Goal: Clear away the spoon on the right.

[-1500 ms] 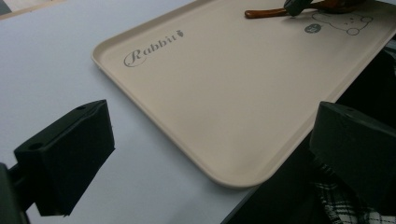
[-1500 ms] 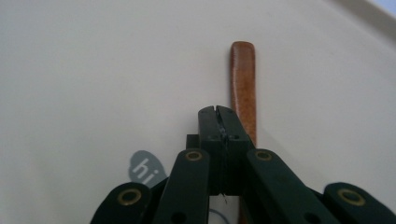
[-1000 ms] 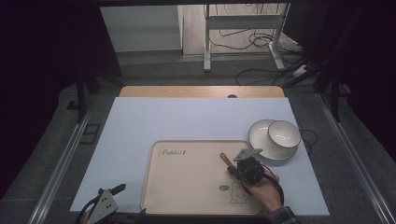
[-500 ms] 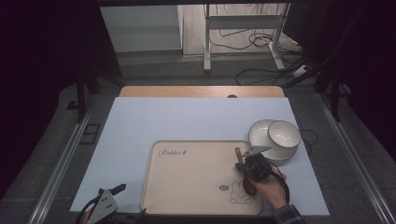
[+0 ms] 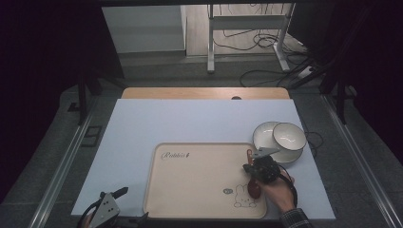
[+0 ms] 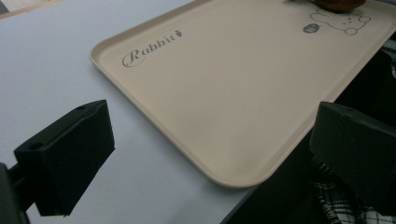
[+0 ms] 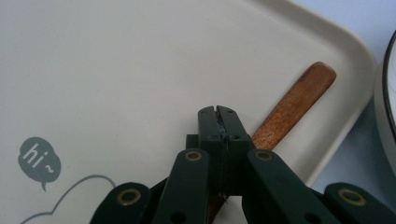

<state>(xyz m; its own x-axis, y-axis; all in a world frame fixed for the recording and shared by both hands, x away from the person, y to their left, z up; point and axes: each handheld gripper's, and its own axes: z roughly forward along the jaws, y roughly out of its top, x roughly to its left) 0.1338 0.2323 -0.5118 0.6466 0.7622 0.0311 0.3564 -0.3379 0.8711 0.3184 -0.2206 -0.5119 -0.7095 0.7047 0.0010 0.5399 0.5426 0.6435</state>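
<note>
A beige tray [image 5: 199, 180] with a "Rabbit" print lies on the white table. My right gripper [image 5: 252, 170] is low over the tray's right side and shut. The handle of a wooden spoon [image 5: 254, 187] runs through under its jaws. In the right gripper view the two black jaws [image 7: 217, 112] meet pad to pad, and the spoon handle [image 7: 299, 95] slants off to the upper right toward the tray [image 7: 116, 70] rim. My left gripper [image 5: 107, 209] rests at the table's front left, open and empty. Its jaws [image 6: 212, 149] stand wide apart before the tray's [image 6: 233, 93] near corner.
Two white bowls [image 5: 279, 138], one nested in the other, stand just right of the tray's far right corner. A rabbit drawing [image 5: 244, 197] and a "hi" bubble [image 7: 37, 158] mark the tray near the spoon. A wooden strip [image 5: 204, 93] edges the table's far side.
My right gripper has moved right and slightly toward the bowls with the spoon, which has swung from slanted to nearly straight along the tray's right side. The left gripper has stayed put.
</note>
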